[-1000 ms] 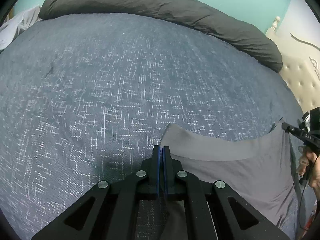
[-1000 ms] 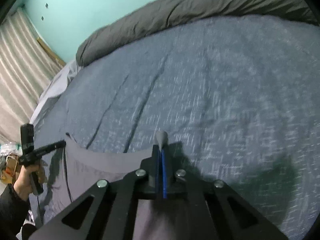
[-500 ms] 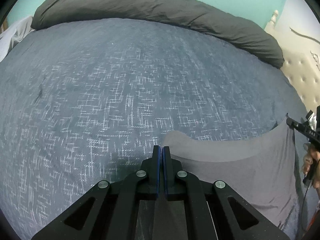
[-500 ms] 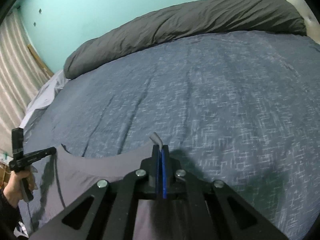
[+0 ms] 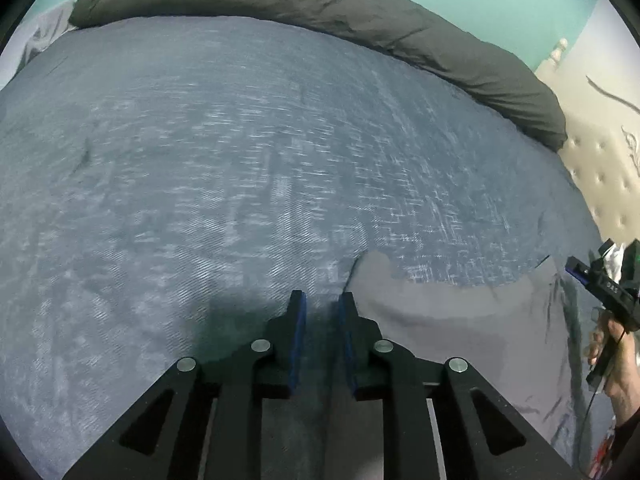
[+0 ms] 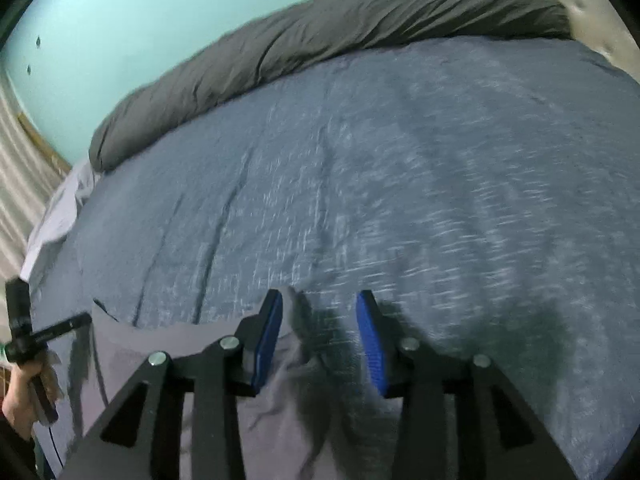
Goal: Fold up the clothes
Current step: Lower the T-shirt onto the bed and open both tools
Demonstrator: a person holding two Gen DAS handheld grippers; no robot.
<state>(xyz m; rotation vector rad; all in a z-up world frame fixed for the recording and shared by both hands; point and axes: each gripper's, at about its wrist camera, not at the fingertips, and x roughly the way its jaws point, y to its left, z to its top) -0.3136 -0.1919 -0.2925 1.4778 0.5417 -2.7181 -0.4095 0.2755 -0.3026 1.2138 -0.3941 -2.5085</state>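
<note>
A flat grey garment (image 5: 460, 332) lies on the blue-grey bed cover (image 5: 240, 160), near the front edge. In the left wrist view my left gripper (image 5: 322, 300) has its jaws opening; the garment's corner lies just right of its right finger, and no pad presses on it. In the right wrist view my right gripper (image 6: 320, 298) also has its jaws opening. The garment's (image 6: 280, 400) other corner (image 6: 294, 308) stands loose between them, beside the left pad. Each view shows the other gripper at its side, held by a hand (image 5: 612, 356).
A rolled dark grey duvet (image 5: 360, 8) runs along the far edge of the bed below a teal wall. A beige tufted headboard (image 5: 600, 168) stands at the right. A pale sheet (image 6: 60, 216) and a striped curtain (image 6: 16, 184) are at the left.
Both grippers were shut on the garment's two corners and held them a little above the bed. Now both have opened, and the corners lie loose on the cover.
</note>
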